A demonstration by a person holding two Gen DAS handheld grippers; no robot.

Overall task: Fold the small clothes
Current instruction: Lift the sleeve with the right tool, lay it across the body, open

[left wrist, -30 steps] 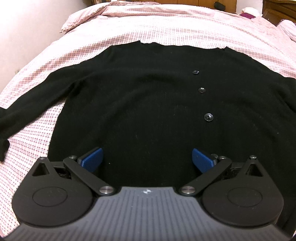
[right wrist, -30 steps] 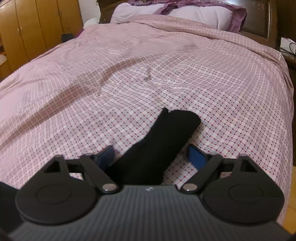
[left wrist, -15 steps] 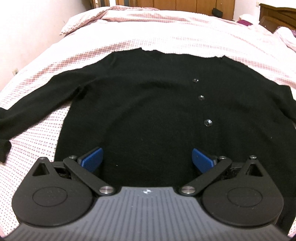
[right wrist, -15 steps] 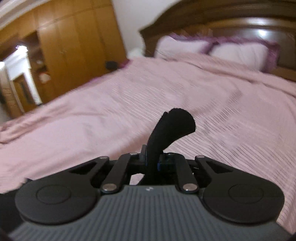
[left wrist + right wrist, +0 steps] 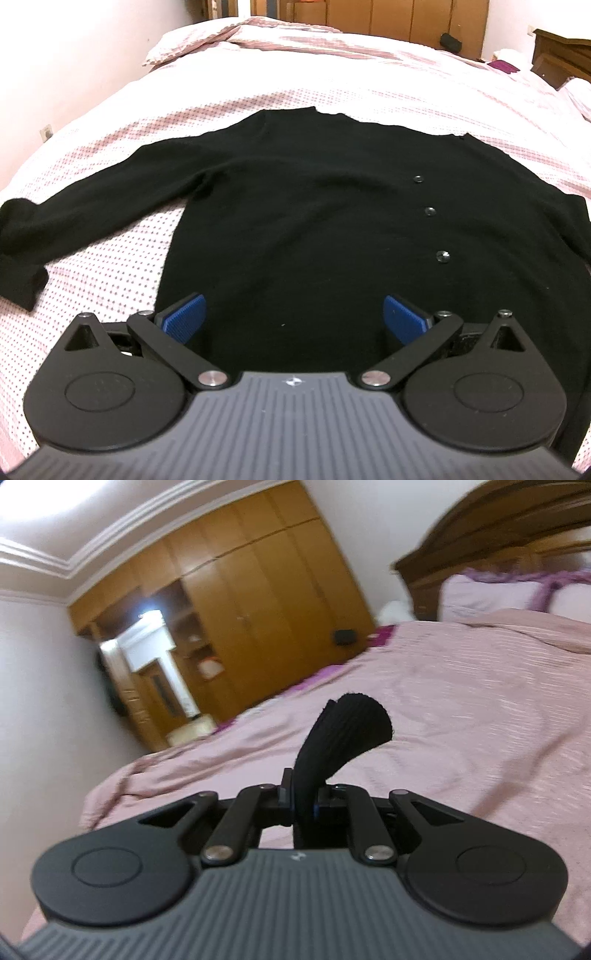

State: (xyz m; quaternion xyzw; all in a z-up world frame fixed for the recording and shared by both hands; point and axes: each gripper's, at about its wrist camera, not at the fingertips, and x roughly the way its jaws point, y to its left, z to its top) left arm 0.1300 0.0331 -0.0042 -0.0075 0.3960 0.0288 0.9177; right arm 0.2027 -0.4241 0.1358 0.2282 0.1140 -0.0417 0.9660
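A black cardigan (image 5: 295, 221) lies spread flat, front up, on a bed (image 5: 332, 74) covered in a pink-and-white checked quilt. Three small dark buttons (image 5: 429, 211) run in a line down its right half in the left wrist view, and one sleeve (image 5: 74, 206) stretches out to the left, its cuff doubled back near the frame edge. The left tool (image 5: 294, 317) hangs above the lower part of the garment with its blue pads (image 5: 184, 317) spread wide apart and nothing between them. The right tool (image 5: 304, 797) is clamped on the other sleeve's cuff (image 5: 347, 731), which stands up out of the closed jaws and curls over to the right, raised clear of the quilt. Beyond it are a wooden wardrobe (image 5: 258, 609), a dark wooden headboard (image 5: 498, 528) and pillows (image 5: 491, 594), all somewhat blurred.
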